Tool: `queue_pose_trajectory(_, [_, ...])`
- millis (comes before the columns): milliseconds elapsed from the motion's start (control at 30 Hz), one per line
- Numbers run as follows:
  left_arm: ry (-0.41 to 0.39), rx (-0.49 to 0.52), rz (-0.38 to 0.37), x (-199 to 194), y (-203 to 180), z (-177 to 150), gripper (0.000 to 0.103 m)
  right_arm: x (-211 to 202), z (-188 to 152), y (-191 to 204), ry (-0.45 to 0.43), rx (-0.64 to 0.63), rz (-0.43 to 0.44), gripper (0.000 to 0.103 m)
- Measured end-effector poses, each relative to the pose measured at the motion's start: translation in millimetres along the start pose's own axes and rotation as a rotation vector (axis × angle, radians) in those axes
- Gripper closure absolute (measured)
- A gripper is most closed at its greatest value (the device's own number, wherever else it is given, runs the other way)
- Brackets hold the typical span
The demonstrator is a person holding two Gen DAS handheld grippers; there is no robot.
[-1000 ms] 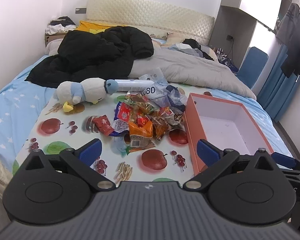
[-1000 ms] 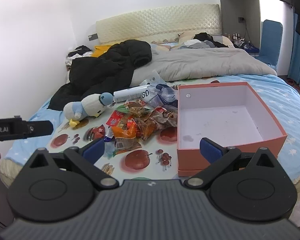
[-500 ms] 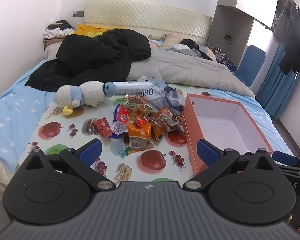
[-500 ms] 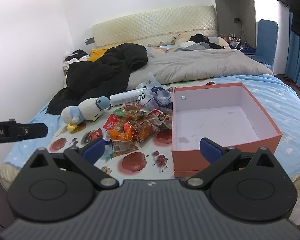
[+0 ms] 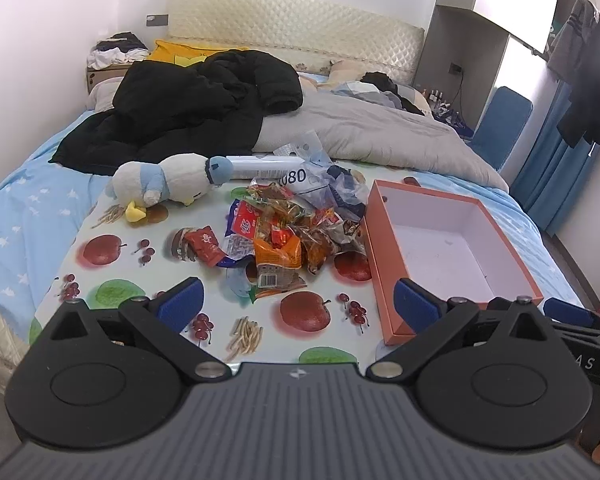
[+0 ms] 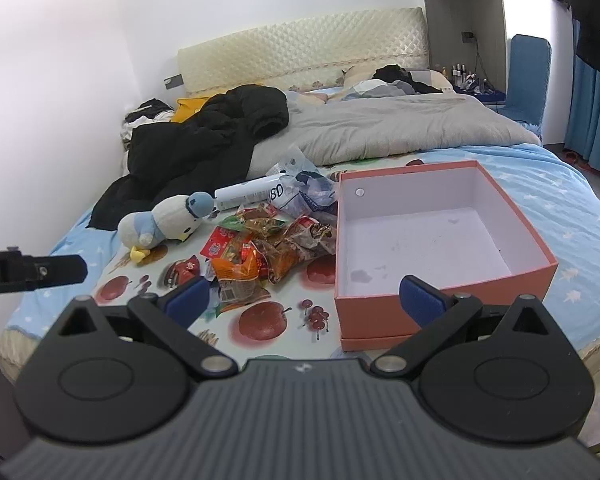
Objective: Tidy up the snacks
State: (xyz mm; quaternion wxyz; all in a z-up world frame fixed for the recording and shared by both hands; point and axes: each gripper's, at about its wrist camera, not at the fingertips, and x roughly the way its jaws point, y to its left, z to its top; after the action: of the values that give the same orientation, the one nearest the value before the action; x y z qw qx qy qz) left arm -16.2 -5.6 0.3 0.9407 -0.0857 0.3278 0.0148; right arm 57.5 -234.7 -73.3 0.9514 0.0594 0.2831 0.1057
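Left tongs [image 5: 296, 304] and right tongs [image 6: 306, 298] gape, empty. Snack packets [image 5: 284, 236] left of orange box [image 6: 440, 236]: probably light, crinkly, slippery; pinch a sealed edge.

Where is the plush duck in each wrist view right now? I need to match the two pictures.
Left wrist view: the plush duck lies left of centre, on the fruit-print cloth, left of the snack pile.
Right wrist view: the plush duck lies left of centre, left of the snack pile.
Shared landmark: the open orange box, right of the snacks in both views.
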Motion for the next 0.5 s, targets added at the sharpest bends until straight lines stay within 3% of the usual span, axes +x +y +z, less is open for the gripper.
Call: queue_pose_trajectory(500, [0.009,-0.005,-0.004,-0.3,2.4,-0.8,0.001,1.3,-3.5,5.1,0.012,-0.001,0.013,0.0])
